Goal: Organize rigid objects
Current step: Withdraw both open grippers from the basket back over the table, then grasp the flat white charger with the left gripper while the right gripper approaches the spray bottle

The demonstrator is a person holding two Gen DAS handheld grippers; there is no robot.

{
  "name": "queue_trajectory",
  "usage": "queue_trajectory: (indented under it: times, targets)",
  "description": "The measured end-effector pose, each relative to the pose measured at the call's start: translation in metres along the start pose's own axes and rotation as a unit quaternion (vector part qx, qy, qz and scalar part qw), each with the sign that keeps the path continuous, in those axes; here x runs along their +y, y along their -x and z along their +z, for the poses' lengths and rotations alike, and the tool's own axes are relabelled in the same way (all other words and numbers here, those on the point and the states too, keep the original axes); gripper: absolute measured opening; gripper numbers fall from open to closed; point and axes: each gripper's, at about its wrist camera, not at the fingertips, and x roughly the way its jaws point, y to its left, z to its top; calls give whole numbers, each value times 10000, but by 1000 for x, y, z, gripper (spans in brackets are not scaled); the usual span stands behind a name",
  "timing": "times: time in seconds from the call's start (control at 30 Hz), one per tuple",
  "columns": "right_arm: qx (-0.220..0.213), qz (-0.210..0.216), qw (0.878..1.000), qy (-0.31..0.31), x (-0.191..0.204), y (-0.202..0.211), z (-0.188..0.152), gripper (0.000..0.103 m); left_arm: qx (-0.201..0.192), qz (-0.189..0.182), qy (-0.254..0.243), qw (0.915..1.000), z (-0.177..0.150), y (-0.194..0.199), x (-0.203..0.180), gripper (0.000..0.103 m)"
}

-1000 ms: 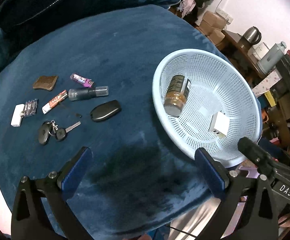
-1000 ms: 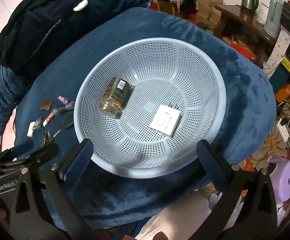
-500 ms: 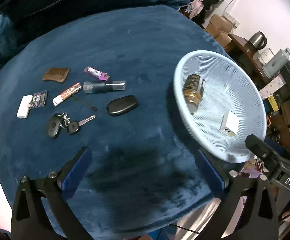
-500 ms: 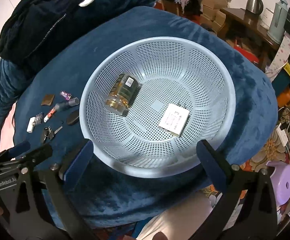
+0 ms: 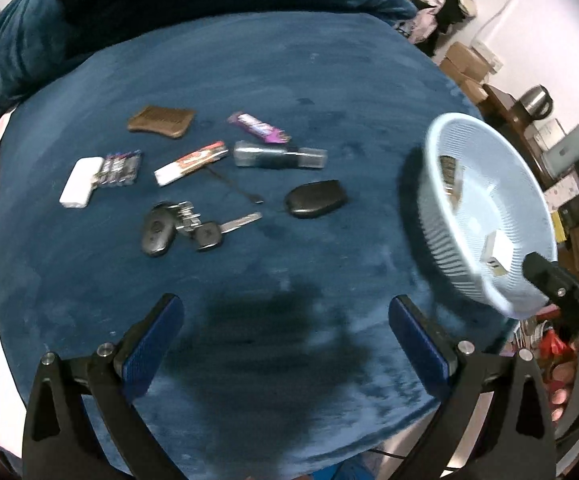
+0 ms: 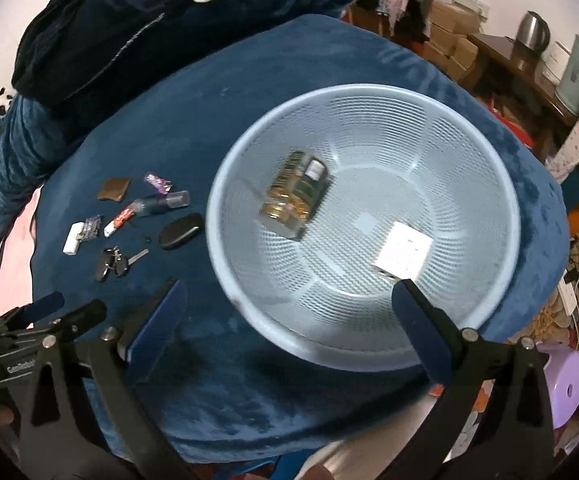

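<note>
**Two open claws above a blue bench with small items and a basket**

Nearest the viewer, the left claw (image 5: 285, 332) hangs with its blue-padded jaws spread wide and nothing between them, above a bare stretch of the blue velvet bench (image 5: 289, 80). The right claw (image 6: 287, 308) is likewise wide and empty, its right jaw over the near rim of the basket (image 6: 225, 184). White lettering on the left claw's frame reads "GenRobot", partly cut off.

Beyond the open cloth lie a bunch of keys (image 5: 185, 226) and a black oval case (image 5: 315, 199), apart from each other. Farther on are a white block (image 5: 79, 182) touching a purple pack, a red-and-white tube (image 5: 191, 161), a dark bottle with a clear cap (image 5: 279, 154), a purple wrapper (image 5: 258, 127) and a brown comb (image 5: 161, 121). Their labels are too blurred to read.

The pale blue basket sits near the bench's right edge, holding a jar (image 6: 295, 194) on its side and a white box (image 6: 403, 252).
</note>
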Motion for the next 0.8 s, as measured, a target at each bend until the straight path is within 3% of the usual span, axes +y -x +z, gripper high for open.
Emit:
queue_trajectory:
  times: [0.43, 0.8]
  targets:
    - [16, 208, 9969, 757, 69, -22, 6, 103, 100, 106, 556, 9983, -9, -9, 85, 103]
    - [262, 536, 9797, 1914, 154, -71, 36, 103, 95, 290, 948, 9950, 1, -26, 152, 103]
